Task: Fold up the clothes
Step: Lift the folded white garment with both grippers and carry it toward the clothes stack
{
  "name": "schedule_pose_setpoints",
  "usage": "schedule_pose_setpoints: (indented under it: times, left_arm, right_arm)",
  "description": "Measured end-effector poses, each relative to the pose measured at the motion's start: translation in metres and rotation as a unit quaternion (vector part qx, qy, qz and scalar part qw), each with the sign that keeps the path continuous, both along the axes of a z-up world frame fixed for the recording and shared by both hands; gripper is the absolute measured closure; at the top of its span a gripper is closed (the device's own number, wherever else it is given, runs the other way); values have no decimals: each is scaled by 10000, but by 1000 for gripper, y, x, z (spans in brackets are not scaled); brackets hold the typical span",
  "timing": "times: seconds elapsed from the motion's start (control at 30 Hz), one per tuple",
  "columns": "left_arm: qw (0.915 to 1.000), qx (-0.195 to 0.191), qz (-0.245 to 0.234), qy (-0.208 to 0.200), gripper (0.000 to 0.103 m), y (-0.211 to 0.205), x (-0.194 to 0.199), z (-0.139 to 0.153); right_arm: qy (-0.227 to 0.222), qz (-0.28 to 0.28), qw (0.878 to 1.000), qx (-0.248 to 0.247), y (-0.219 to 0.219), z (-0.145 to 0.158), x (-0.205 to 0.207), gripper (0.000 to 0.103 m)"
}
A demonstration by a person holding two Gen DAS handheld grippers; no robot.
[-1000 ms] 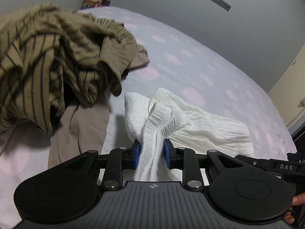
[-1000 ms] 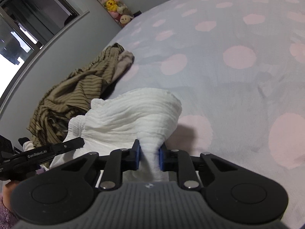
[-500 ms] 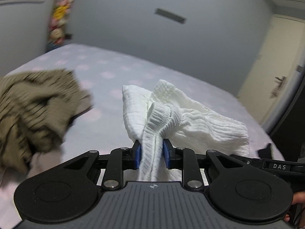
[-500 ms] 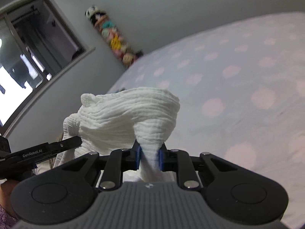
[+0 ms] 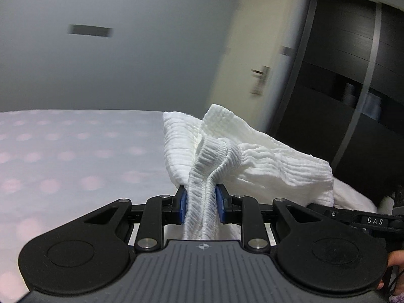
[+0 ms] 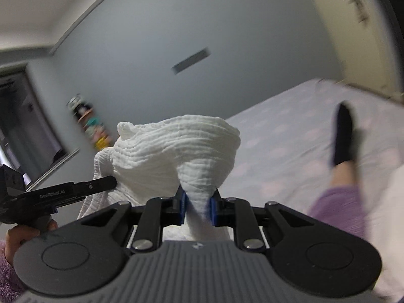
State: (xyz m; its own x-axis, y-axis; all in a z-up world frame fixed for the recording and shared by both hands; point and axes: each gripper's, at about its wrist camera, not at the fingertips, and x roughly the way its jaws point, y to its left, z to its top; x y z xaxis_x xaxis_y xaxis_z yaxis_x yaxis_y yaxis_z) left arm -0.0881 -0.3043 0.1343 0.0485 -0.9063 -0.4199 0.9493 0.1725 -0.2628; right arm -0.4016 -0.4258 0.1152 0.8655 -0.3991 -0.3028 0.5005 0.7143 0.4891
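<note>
A white ribbed garment is held up in the air between both grippers. My left gripper is shut on its elastic waistband, which bunches between the blue pads. My right gripper is shut on another bunched part of the same garment. The left gripper's body shows at the left of the right wrist view, touching the cloth. The right gripper's body shows at the right of the left wrist view. The lower part of the garment is hidden below both grippers.
A bed with a lilac sheet with pink dots lies below and ahead. A person's leg in purple trousers with a dark sock rests on the bed. A cream door and dark wardrobe stand at the right.
Both grippers have lifted the white garment off the bed and tilted upward. The olive striped clothes have left both views; wall, door and wardrobe now show.
</note>
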Motion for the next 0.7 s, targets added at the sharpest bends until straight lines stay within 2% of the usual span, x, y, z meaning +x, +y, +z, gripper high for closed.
schedule_pose_setpoints:
  times: [0.13, 0.3, 0.47, 0.57, 0.7]
  left_arm:
    - [9971, 51, -759, 17, 82, -56, -43, 6]
    - [9855, 165, -1684, -152, 82, -125, -104, 11]
    - [9666, 315, -2512, -410, 82, -179, -163, 6]
    - [9537, 594, -2907, -490, 82, -212, -190, -14]
    - [9365, 1011, -3310, -568, 82, -253, -225, -48]
  right_arm:
    - [62, -588, 9982, -104, -15, 18, -66, 83]
    - [122, -1450, 9893, -77, -18, 27, -142, 83]
    - [177, -2282, 9730, 310, -25, 17, -199, 82]
    - [197, -2630, 9616, 767, -27, 2, -212, 82]
    - [442, -3013, 9454, 1157, -37, -28, -219, 82]
